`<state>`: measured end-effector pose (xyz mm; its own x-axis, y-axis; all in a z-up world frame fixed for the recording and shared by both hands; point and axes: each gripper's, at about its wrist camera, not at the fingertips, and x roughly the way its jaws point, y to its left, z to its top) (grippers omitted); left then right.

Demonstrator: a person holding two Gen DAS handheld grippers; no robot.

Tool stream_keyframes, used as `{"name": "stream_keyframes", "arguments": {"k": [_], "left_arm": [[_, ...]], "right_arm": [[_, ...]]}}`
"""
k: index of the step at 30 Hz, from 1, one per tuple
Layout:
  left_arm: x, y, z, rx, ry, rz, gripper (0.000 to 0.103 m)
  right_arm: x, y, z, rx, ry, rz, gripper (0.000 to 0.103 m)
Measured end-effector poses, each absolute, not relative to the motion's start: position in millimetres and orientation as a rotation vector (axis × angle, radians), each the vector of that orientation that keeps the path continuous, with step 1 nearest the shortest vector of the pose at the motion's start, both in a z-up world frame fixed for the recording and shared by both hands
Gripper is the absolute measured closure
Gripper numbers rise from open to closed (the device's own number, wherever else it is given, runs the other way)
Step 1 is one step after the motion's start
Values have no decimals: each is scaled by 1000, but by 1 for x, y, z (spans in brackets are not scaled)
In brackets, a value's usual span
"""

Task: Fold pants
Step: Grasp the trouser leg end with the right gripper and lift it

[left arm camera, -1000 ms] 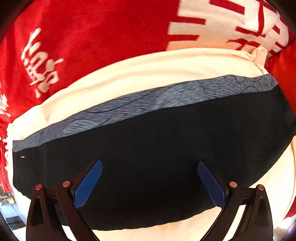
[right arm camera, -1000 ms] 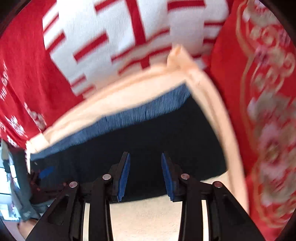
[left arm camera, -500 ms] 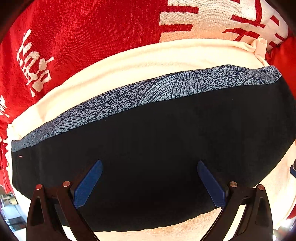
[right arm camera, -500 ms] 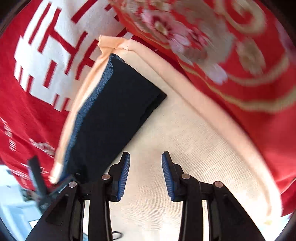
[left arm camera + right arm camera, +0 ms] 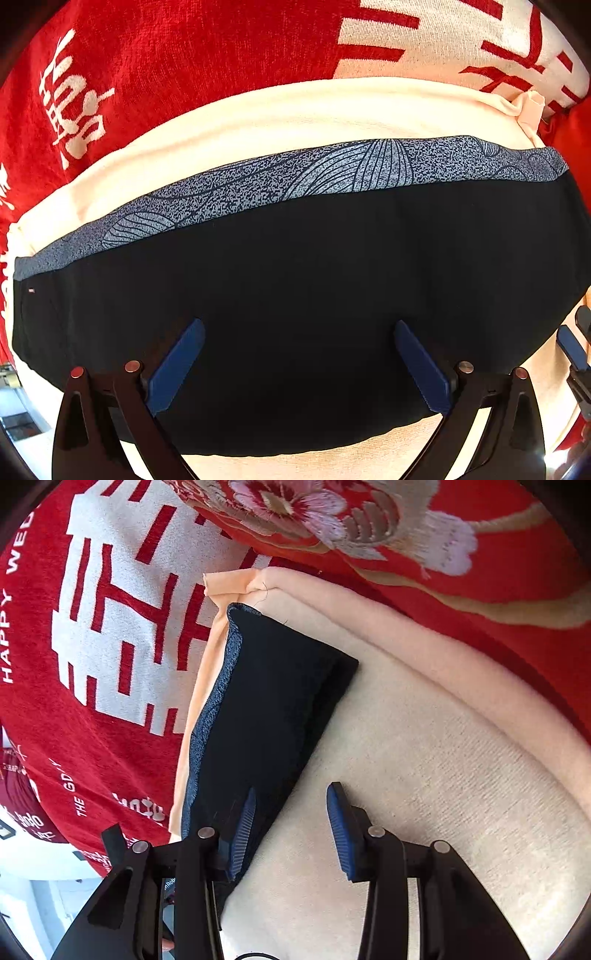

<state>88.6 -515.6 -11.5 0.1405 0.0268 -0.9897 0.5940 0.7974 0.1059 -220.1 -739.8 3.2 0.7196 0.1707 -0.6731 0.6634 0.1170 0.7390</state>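
Note:
The dark navy pants lie folded into a flat rectangle on a cream blanket. A speckled grey-blue patterned band runs along their far edge. My left gripper is wide open just above the pants' near half, holding nothing. In the right wrist view the folded pants lie to the left. My right gripper is open and empty at their near right edge, its left fingertip over the dark cloth.
The cream blanket has a peach border. A red cover with white characters lies beyond it, and red embroidered flower cloth at the far right. The right gripper's finger shows at the left view's right edge.
My right gripper swung away from above the pants to their right side, over the cream blanket, and opened a little wider. My left gripper stayed open and almost still.

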Motion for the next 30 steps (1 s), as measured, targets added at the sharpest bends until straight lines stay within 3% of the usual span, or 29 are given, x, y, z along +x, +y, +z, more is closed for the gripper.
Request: {"name": "stream_keyframes", "arguments": {"k": [10,14,18,19,20,21,22,30], "left_arm": [[88,-515,-13,561,1381,-447,0],[84,-517,-12,562,1376,-448,0],[69,-521,-8,560,1380,-446,0],[65,-522,-6,561,1379,-447,0],[60,-525,-4,562,1378,-448,0],[58,-526,-3,561,1378,-447,0],[57,-527,-3,560,1378,-446,0],[57,-523,-4,538,1388,-451,0]], "right_arm": [[-200,-749,-6,1430,602,-409,58],[-186,-752,-5,1409,575,-408,51],[-172,-762,-9,1477,575,-398,51],[-171,-764,-10,1491,587,-394,56],[-169,-766,-10,1501,629,-401,72],[-169,-767,-10,1498,655,-407,82],[-170,-767,-9,1495,675,-404,87],[-161,-761,20,1378,718,-367,88]]}}
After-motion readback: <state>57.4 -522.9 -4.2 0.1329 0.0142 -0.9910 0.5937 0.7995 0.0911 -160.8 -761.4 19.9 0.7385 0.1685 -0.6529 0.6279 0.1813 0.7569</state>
